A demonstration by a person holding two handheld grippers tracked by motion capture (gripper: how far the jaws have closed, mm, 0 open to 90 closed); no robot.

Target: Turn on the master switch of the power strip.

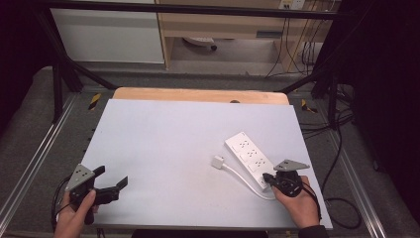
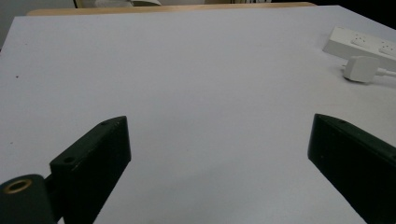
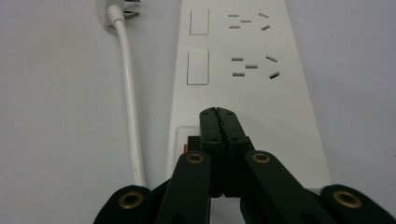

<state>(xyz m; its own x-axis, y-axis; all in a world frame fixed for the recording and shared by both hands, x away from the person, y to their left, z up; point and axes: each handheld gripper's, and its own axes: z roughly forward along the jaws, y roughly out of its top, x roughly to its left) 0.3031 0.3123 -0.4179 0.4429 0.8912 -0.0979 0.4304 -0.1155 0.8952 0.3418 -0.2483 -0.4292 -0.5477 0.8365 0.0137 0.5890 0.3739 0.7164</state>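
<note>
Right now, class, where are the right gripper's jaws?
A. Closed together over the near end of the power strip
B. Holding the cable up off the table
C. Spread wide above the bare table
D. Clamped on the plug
A: in the right gripper view the right gripper has its jaws pressed together over the near end of the power strip, by a switch, while the plug lies apart on the table.

Legible text: none on any surface. The white power strip [image 3: 243,70] bears plain switches and socket slots, unlabelled. No brand, number or sign can be read.
</note>
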